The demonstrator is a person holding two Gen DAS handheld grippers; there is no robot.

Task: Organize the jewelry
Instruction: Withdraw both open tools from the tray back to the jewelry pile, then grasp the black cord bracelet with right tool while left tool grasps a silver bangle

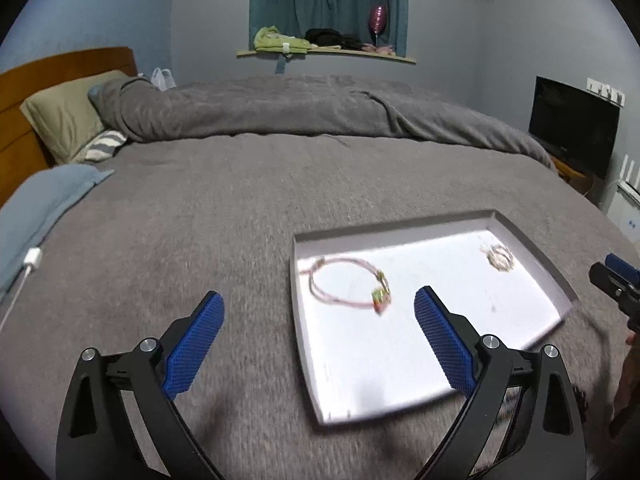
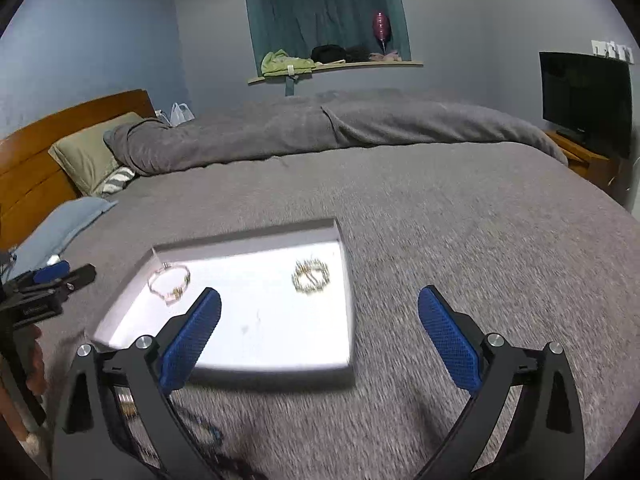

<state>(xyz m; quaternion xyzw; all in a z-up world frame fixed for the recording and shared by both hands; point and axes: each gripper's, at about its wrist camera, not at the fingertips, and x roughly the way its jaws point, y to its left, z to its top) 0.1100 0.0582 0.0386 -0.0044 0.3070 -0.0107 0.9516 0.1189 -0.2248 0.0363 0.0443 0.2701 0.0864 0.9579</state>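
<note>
Left gripper: matte black arms, curved, with triangular cut-outs low in the frame; round silver screws at the linkage pivots. Fingers carry bright blue pads with a fine cross-hatched grip texture.

Right gripper: same build, black arms, silver screws, blue textured pads. At far right of the left wrist view its black body and a blue tip show.

Bare skin visible at the left edge of the right wrist view.
</note>
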